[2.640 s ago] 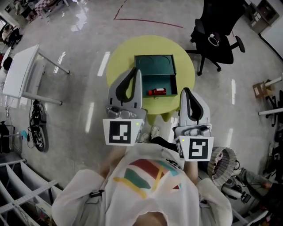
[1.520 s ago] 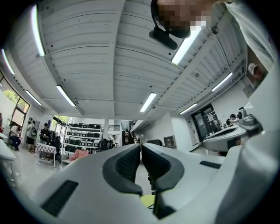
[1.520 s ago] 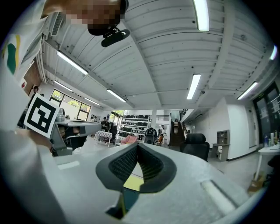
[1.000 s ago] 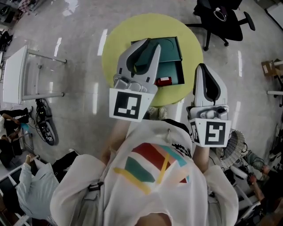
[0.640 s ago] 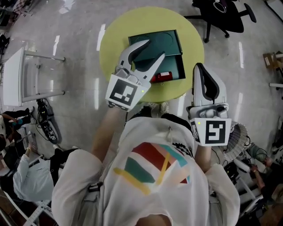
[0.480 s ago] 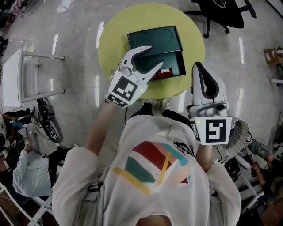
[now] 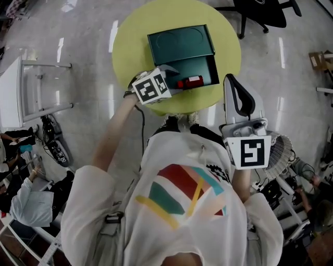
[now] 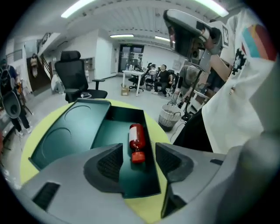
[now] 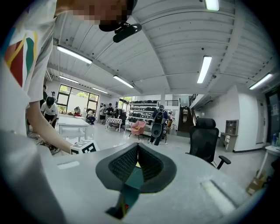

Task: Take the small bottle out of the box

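Observation:
A small red bottle [image 7: 190, 81] with a white label lies on its side in the tray of an open dark green box [image 7: 180, 41] on a round yellow table [image 7: 125, 47]. My left gripper [image 7: 177, 80] is low at the tray's near-left end. In the left gripper view its jaws are opening, and the bottle [image 8: 136, 141] lies just ahead with its cap near the gap between the fingertips [image 8: 111, 162]; the pads do not touch it. My right gripper [image 7: 237, 98] hangs shut off the table's right edge, pads together [image 9: 137, 151], holding nothing.
A black office chair [image 7: 260, 10] stands beyond the table. A white folding table [image 7: 21, 88] is at the left and a wicker basket [image 7: 281, 150] at the right near my right gripper. The box lid [image 8: 65, 135] lies flat, left of the tray.
My left gripper has gone forward and down from above the box to the tray's end, and its jaws have spread wide. The right gripper has stayed beside my body, shut.

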`<state>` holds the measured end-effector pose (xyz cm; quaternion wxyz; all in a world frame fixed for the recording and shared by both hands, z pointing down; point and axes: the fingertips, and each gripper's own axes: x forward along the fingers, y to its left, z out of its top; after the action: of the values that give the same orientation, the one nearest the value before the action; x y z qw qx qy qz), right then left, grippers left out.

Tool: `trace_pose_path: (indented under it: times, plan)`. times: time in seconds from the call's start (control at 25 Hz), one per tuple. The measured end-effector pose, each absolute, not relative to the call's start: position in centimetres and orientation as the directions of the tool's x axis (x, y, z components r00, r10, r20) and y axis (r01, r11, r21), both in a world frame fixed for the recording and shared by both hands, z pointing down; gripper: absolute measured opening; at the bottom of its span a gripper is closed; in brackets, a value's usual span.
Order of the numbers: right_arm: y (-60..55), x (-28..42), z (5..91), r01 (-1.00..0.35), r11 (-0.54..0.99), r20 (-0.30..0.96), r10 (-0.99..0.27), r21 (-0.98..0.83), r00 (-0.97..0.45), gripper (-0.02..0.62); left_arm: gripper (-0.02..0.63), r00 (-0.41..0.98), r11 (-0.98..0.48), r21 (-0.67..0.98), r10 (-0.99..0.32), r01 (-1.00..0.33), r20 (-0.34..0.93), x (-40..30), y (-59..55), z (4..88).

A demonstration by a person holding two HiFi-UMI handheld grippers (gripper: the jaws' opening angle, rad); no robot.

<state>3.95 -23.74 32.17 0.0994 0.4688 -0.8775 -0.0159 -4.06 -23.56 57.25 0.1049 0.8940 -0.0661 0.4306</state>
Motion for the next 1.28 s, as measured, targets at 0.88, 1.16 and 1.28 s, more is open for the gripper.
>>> trace_pose_path:
  times: [0.88, 1.16, 1.28]
  plan:
    - [-23.4, 2.0, 34.7, -0.773, 0.622, 0.232, -0.776, 0.124, -0.587, 0.003, 0.207, 0.352, -0.978, 0.185, 0.142, -0.092, 0.925, -3.2, -23.7, 62.3]
    - [-23.2, 1.9, 34.9, -0.767, 0.632, 0.231, -0.768, 0.114, -0.598, 0.003, 0.192, 0.304, -0.984, 0.165, 0.136, -0.069, 0.943, -2.8, -23.6, 62.6]
    - [-23.2, 1.8, 35.1, -0.765, 0.634, 0.234, -0.765, 0.114, -0.600, 0.003, 0.174, 0.262, -0.990, 0.132, 0.114, -0.053, 0.958, -2.5, -23.3, 63.3]
